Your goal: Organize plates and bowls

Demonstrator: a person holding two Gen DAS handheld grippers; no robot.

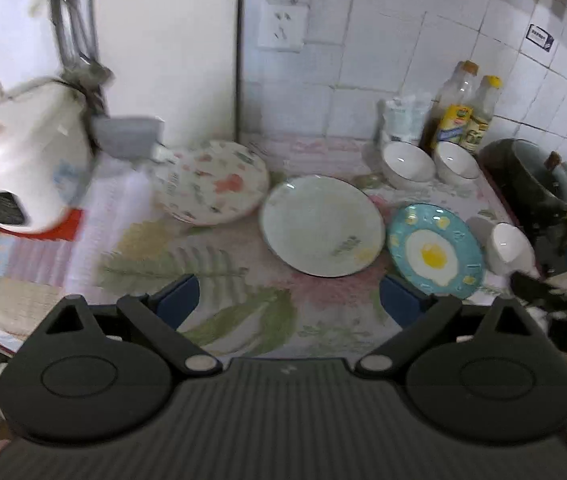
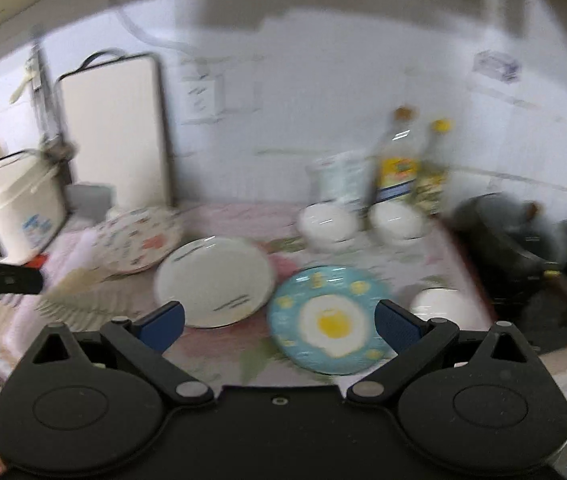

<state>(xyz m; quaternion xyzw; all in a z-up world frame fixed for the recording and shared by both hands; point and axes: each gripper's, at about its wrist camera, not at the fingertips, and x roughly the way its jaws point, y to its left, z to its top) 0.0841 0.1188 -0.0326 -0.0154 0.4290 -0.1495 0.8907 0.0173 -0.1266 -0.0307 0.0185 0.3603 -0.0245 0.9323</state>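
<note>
Three plates lie on the flowered counter: a floral plate [image 1: 213,182] [image 2: 139,240], a plain white plate [image 1: 321,224] [image 2: 215,280], and a blue fried-egg plate [image 1: 435,250] [image 2: 331,320]. Two white bowls [image 1: 407,164] [image 1: 455,166] stand at the back by the bottles, shown also as bowls [image 2: 325,220] [image 2: 399,218]. A third white bowl [image 1: 509,248] [image 2: 445,306] sits right of the blue plate. My left gripper [image 1: 289,300] is open above the counter's near part, holding nothing. My right gripper [image 2: 279,324] is open, hovering over the blue plate.
A white rice cooker [image 1: 27,156] [image 2: 15,204] stands at the left, a cutting board [image 1: 167,60] leans on the tiled wall. Oil bottles [image 1: 467,108] stand at the back right. A dark wok [image 1: 539,184] sits on the stove at right.
</note>
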